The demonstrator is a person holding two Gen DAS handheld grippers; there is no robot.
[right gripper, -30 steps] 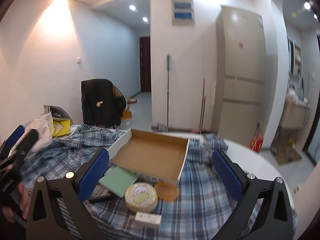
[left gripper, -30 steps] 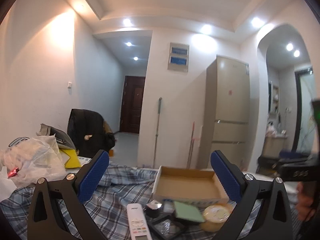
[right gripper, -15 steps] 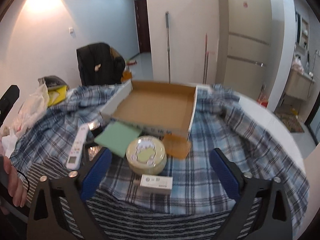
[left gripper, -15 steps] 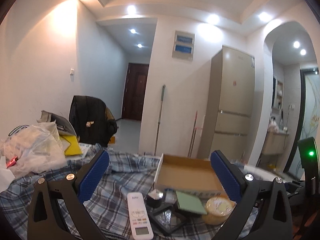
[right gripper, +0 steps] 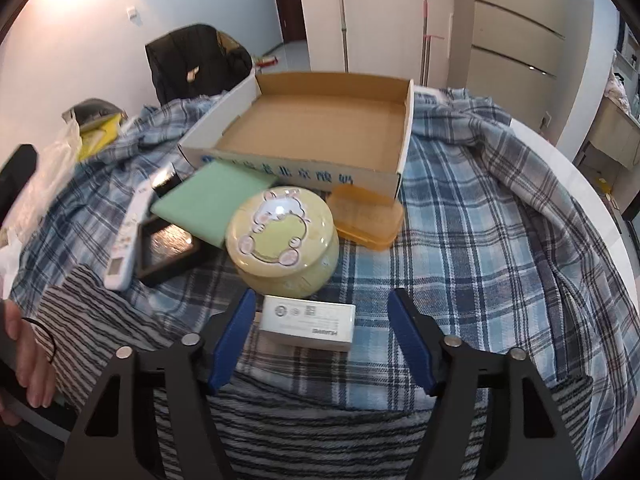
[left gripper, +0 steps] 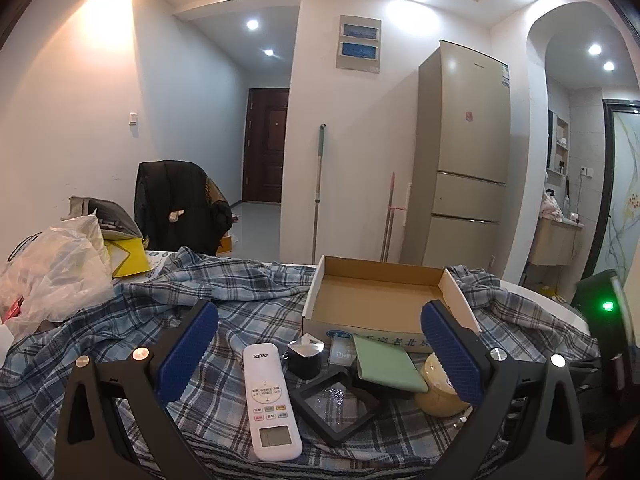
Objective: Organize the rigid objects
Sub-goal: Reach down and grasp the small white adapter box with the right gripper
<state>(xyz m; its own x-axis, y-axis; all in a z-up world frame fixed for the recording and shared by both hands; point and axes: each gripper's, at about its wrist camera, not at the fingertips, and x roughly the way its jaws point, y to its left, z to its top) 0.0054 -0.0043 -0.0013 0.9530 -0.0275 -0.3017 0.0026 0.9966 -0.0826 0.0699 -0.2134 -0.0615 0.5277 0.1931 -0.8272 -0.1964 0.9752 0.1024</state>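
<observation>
Between the spread right tongs (right gripper: 322, 340) lies the white box (right gripper: 307, 322), long axis crosswise, nearer than the gaping left tongs (left gripper: 320, 354).

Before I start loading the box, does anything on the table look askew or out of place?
Yes: the green pad lies tilted, propped on the black frame and crowded against the cardboard box, which is empty. The plaid cloth is rumpled. The white charger box lies flat between the right tool's open fingers.

One cardboard box (right gripper: 320, 120), one round tin (right gripper: 282, 240), one remote control (left gripper: 270, 398), one green pad (right gripper: 208, 204), one orange container (right gripper: 366, 216), one white adapter (right gripper: 308, 322), one black frame (left gripper: 334, 404).
</observation>
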